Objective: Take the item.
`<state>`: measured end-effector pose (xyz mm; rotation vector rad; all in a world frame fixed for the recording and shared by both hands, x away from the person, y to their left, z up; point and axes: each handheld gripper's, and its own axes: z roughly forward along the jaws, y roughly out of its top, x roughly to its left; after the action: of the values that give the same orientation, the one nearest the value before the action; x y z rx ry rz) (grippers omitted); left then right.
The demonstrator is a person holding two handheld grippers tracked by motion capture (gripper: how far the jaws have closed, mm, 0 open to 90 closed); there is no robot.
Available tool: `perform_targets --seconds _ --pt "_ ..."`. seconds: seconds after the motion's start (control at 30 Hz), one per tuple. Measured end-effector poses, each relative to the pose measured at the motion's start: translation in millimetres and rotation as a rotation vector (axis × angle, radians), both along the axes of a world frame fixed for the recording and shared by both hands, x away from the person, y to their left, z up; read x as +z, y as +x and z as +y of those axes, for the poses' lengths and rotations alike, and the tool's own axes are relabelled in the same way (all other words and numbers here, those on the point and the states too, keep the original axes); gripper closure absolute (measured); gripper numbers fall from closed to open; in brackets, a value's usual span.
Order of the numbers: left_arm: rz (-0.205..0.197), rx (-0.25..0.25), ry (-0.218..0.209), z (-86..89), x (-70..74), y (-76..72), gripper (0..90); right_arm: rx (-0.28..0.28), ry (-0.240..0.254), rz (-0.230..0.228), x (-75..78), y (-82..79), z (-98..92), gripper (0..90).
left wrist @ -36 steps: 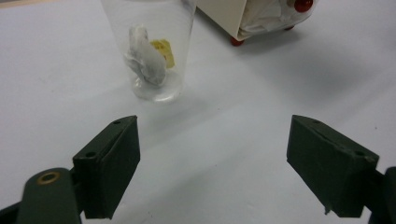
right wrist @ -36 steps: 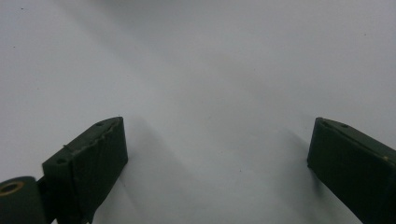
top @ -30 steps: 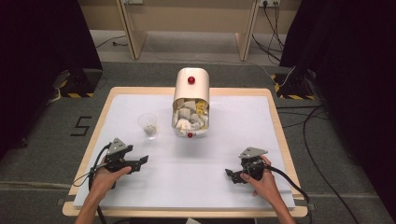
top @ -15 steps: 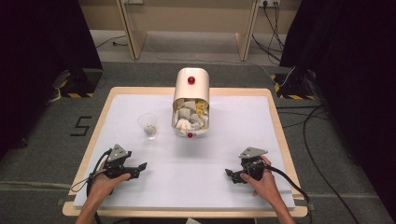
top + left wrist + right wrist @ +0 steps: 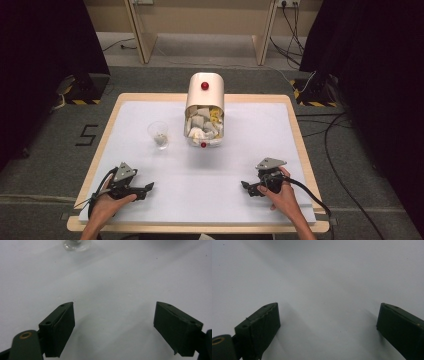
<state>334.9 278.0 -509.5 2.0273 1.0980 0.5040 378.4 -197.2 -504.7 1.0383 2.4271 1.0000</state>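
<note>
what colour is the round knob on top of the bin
Red knob on the cream bin; clearest in the high view.

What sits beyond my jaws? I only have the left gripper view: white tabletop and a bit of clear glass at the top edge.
Observer: That glass is a small clear cup, upright on the white table with something pale inside.
Operator: Anything beside it?
Observer: A cream container with red knobs, packed with crumpled white and yellow pieces, stands apart from the cup.
Operator: And the other gripper?
Observer: The right gripper has its jaws wide apart over bare table, holding nothing; the left gripper is open too.
</note>
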Motion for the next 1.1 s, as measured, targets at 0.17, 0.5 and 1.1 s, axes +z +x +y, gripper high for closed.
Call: perform_targets --seconds 0.17,0.5,1.1 --pt "0.005 -0.006 0.001 0.0 -1.5 -4.9 16.5 0.000 -0.001 0.000 0.0 0.0 0.0 5.4" --pt "-0.004 -0.010 0.019 -0.6 -1.8 -12.3 16.4 0.001 -0.001 0.000 0.1 0.1 -0.1 5.4" --pt "-0.074 0.009 0.018 -2.0 -3.2 -30.8 15.6 0.000 -0.001 0.000 0.0 0.0 0.0 5.4"
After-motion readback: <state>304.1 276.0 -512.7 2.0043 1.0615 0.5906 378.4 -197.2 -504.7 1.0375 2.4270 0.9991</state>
